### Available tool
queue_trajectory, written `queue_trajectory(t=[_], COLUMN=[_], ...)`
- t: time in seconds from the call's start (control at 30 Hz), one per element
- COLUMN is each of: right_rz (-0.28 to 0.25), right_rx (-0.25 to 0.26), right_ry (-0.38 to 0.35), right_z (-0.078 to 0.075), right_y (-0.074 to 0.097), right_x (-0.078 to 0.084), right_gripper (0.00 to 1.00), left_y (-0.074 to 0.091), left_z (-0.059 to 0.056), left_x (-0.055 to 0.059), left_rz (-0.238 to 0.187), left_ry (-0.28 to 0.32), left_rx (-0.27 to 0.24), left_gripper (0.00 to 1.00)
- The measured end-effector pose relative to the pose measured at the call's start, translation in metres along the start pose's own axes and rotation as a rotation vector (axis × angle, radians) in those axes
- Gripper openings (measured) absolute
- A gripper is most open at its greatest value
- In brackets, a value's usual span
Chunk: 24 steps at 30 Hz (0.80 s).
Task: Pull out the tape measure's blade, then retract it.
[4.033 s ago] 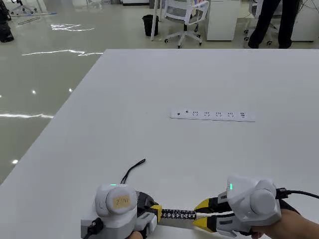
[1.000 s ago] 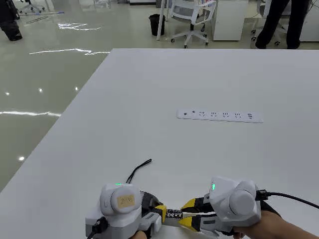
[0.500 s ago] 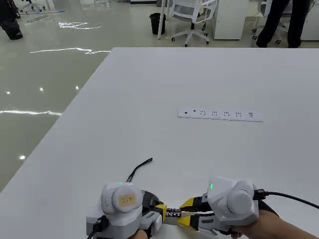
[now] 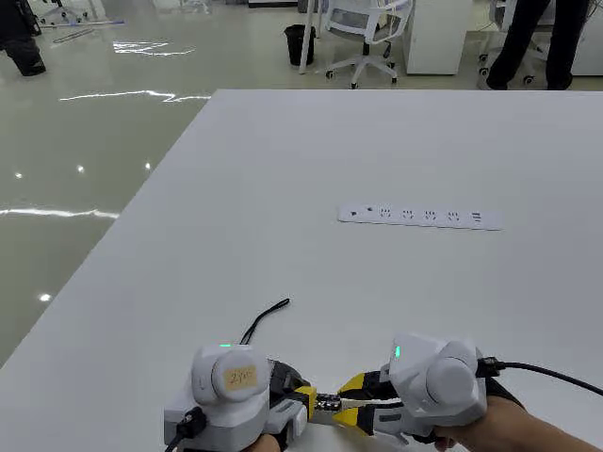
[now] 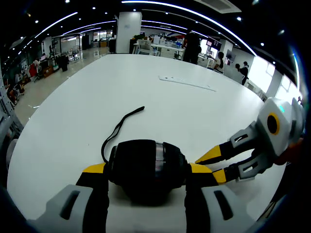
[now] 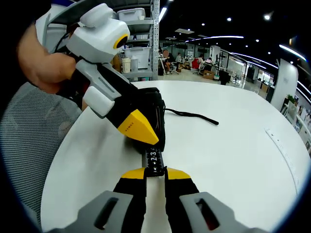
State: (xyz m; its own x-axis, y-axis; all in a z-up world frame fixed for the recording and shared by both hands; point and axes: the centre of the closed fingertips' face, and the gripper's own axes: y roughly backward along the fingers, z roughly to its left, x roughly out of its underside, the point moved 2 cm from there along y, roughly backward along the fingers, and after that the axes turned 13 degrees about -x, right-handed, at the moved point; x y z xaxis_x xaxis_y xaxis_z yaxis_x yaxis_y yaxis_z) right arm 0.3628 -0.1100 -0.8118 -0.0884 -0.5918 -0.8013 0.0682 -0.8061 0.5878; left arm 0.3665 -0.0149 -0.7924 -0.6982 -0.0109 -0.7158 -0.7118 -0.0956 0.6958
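Right gripper view: right gripper [image 6: 155,171] pinches the short blade [image 6: 154,157], running straight into the case [image 6: 154,108] the left gripper [image 6: 149,124] clamps.

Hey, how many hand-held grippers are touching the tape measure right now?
2. The left hand-held gripper clamps the tape measure case; the right hand-held gripper pinches the blade.

From above the near edge of the table [image 4: 283,188], the head view looks down toward the far edge. The left gripper view sits close behind the tape measure [image 5: 146,167], facing likewise; the right gripper view faces it along the near edge. Head and left gripper views share the power strip [image 4: 419,217].
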Motion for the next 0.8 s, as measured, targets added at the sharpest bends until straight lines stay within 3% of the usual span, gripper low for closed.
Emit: queue_trajectory(t=[0.8], right_rz=[-0.002], right_rx=[-0.003], right_ry=[0.008], right_z=[-0.0009], right_y=[-0.0078], right_x=[-0.0045], right_gripper=[0.13], left_y=[-0.0006], left_z=[0.0021], left_x=[-0.0007], left_rz=[0.002], left_ry=[-0.003], left_rx=[-0.002], left_gripper=[0.58])
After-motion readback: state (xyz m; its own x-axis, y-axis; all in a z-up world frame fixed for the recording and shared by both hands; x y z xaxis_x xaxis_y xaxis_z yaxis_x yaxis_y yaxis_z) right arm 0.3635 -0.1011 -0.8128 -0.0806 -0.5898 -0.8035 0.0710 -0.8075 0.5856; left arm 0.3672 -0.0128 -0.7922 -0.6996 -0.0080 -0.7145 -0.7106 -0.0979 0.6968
